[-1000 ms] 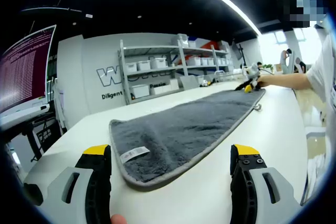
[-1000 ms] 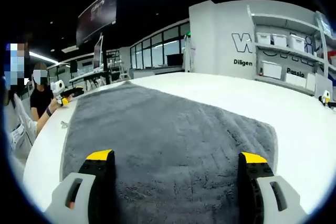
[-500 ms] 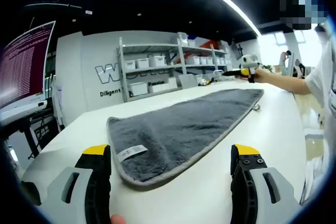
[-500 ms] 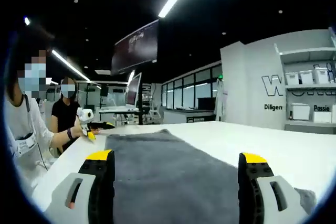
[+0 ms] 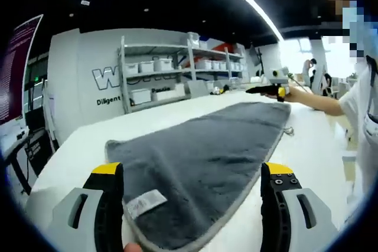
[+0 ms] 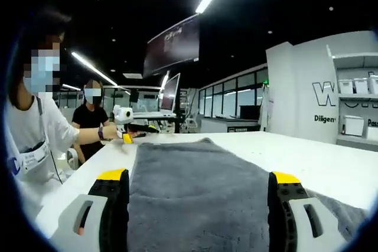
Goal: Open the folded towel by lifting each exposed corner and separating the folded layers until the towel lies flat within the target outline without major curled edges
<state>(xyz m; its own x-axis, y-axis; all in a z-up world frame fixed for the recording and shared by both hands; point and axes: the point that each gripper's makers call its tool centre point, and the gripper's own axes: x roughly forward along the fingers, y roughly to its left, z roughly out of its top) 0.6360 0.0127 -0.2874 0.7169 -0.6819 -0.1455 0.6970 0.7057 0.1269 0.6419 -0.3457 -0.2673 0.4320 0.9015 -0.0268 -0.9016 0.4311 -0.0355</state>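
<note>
We found the grey towel [image 5: 204,160] lying spread on the white table [image 5: 88,140], running lengthwise from one gripper to the other. Its near corner, with a small white label [image 5: 145,203] sewn at the hem, sat between the jaws of the left gripper [image 5: 192,205]. Those jaws stood wide apart and held nothing. In the right gripper view the towel [image 6: 195,187] reached away from the right gripper [image 6: 198,205], whose jaws were likewise spread and empty, with cloth showing between them. The towel's far end lay near the other gripper in each view. We saw a sleeve and hand of the person [image 6: 35,134] at the table's edge, and a second person [image 6: 90,119] standing behind. White shelves [image 5: 171,72] with storage boxes stood against the far wall.
</note>
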